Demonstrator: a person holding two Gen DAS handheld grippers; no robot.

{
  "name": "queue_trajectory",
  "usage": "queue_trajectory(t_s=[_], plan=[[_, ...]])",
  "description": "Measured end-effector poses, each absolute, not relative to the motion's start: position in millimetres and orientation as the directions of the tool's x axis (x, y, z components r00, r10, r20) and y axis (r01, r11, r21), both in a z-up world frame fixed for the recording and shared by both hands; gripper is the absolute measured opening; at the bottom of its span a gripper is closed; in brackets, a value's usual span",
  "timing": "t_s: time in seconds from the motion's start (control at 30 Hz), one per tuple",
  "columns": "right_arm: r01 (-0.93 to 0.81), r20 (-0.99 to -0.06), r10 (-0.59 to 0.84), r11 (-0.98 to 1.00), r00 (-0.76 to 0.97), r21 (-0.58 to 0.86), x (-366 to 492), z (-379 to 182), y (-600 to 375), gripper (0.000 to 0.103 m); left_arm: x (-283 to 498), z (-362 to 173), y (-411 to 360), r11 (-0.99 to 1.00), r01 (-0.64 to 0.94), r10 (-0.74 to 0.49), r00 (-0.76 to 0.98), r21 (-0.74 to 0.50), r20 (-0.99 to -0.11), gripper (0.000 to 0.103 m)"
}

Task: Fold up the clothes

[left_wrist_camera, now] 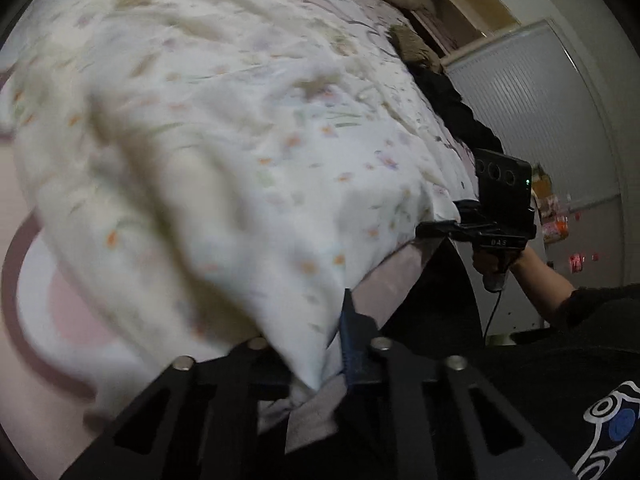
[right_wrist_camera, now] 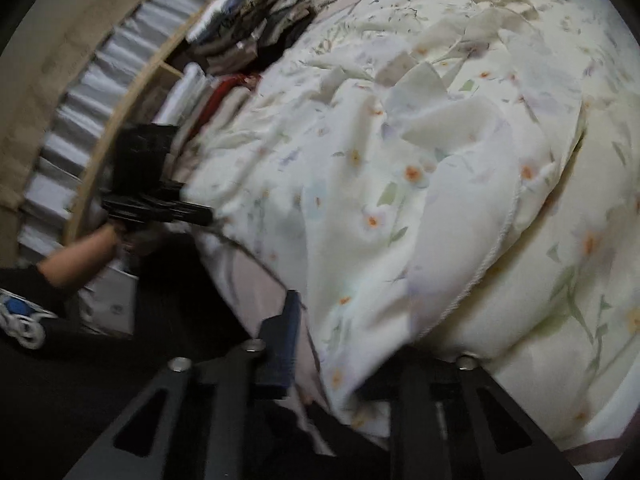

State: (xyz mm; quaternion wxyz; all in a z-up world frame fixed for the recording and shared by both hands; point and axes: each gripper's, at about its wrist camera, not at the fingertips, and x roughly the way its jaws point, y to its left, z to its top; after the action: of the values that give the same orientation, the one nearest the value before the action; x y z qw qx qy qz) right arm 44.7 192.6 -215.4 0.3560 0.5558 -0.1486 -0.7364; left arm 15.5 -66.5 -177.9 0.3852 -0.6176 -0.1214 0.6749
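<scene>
A white floral garment (left_wrist_camera: 224,168) lies spread over the bed, its near edge at the bed's front. My left gripper (left_wrist_camera: 320,376) is shut on the garment's near corner, which hangs between its fingers; the right finger (left_wrist_camera: 352,344) shows dark blue. My right gripper shows in the left wrist view (left_wrist_camera: 436,229), pinching the garment's other corner at the bed edge. In the right wrist view the garment (right_wrist_camera: 420,184) fills the frame and drapes over my right gripper (right_wrist_camera: 344,364), hiding one finger. My left gripper also shows there (right_wrist_camera: 200,213), at the cloth's edge.
The bed has a pink patterned sheet (left_wrist_camera: 44,320). Stacks of folded clothes (right_wrist_camera: 240,52) lie at the bed's far left in the right wrist view. A dark garment (left_wrist_camera: 452,108) lies along the bed's right side. A white wardrobe (left_wrist_camera: 532,100) stands beyond.
</scene>
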Motion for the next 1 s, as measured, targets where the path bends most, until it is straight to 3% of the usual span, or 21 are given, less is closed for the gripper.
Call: queue_trajectory(t_s=[0.03, 0.2, 0.3, 0.4, 0.63, 1.0], plan=[[0.339, -0.723, -0.679, -0.715, -0.13, 0.611, 45.7, -216.2, 194.1, 0.009, 16.4, -180.5, -75.1, -0.678, -0.335, 0.68, 0.056, -0.655, -0.731, 0.012], [0.295, -0.752, -0.642, -0.755, -0.148, 0.586, 50.7, -213.3, 193.1, 0.008, 19.9, -181.6, -89.4, -0.7, -0.269, 0.685, 0.012, -0.662, -0.729, 0.008], [0.214, -0.708, -0.687, -0.725, -0.162, 0.655, 45.0, -205.7, 202.9, 0.005, 17.0, -165.3, -85.0, -0.728, -0.256, 0.665, -0.039, -0.636, -0.746, 0.006], [0.14, -0.627, -0.748, -0.66, -0.215, 0.739, 36.5, -184.1, 218.4, 0.004, 7.8, -127.0, -84.0, -0.703, -0.244, 0.705, -0.12, -0.668, -0.699, 0.006], [0.289, -0.533, -0.756, -0.645, -0.381, 0.707, 3.9, -51.1, 245.2, 0.004, -28.0, 10.0, -84.9, -0.652, -0.339, 0.757, -0.334, -0.678, -0.561, 0.006], [0.599, -0.334, -0.723, -0.69, -0.605, 0.406, 25.7, 173.8, 242.8, 0.003, -24.1, 229.5, -108.1, -0.589, -0.493, 0.781, -0.55, -0.64, -0.295, 0.006]])
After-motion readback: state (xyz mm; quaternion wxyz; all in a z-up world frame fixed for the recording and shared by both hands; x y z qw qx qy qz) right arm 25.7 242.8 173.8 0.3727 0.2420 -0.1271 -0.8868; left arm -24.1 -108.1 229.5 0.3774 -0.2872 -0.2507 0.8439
